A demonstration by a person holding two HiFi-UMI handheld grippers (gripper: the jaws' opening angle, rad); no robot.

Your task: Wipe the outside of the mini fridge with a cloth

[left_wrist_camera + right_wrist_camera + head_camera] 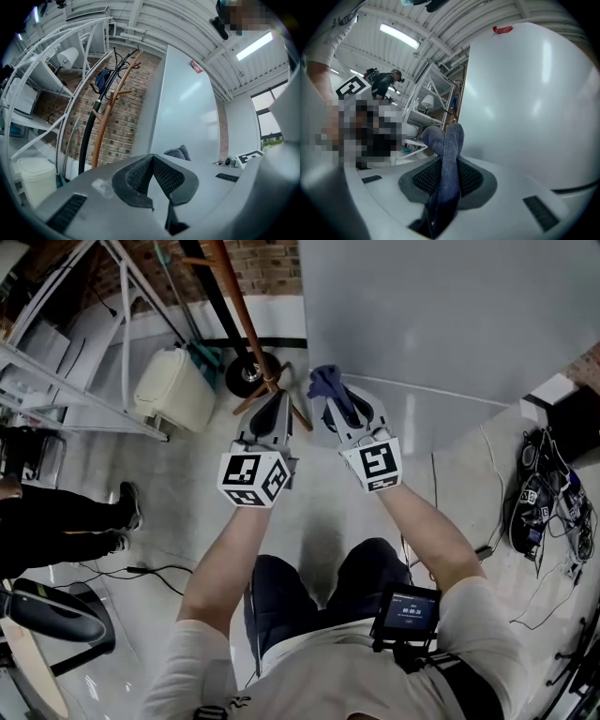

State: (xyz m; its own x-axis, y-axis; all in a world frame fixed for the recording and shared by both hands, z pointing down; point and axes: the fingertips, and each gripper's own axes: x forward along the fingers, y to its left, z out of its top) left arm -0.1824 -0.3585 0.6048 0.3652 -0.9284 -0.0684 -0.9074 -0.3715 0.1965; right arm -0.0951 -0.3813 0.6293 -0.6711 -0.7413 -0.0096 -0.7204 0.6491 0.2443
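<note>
We see the mini fridge (441, 315) as a broad pale panel standing on the floor ahead of us, filling the upper right of the head view. Its left edge runs down just above the two grippers.

The cloth (446, 150), a blue-grey knit, is clenched in the jaws of the right gripper (339, 409). A folded tuft of it stands up out of the pads. It points along the jaws towards the fridge's near corner, just short of the panel as far as we can judge. We cannot tell whether it touches.

In the right gripper view the fridge face lies to the right of the cloth, not straight ahead. We judge the coming wipe needs the tuft turned or carried rightwards onto that face, then drawn along it. The right gripper is the nearer one.

The left gripper (152, 164) hangs just beside it, pads pressed together on nothing, nearer the fridge's left edge.

Further left, a wooden coat stand (246, 320) leans by the brick wall.
</note>
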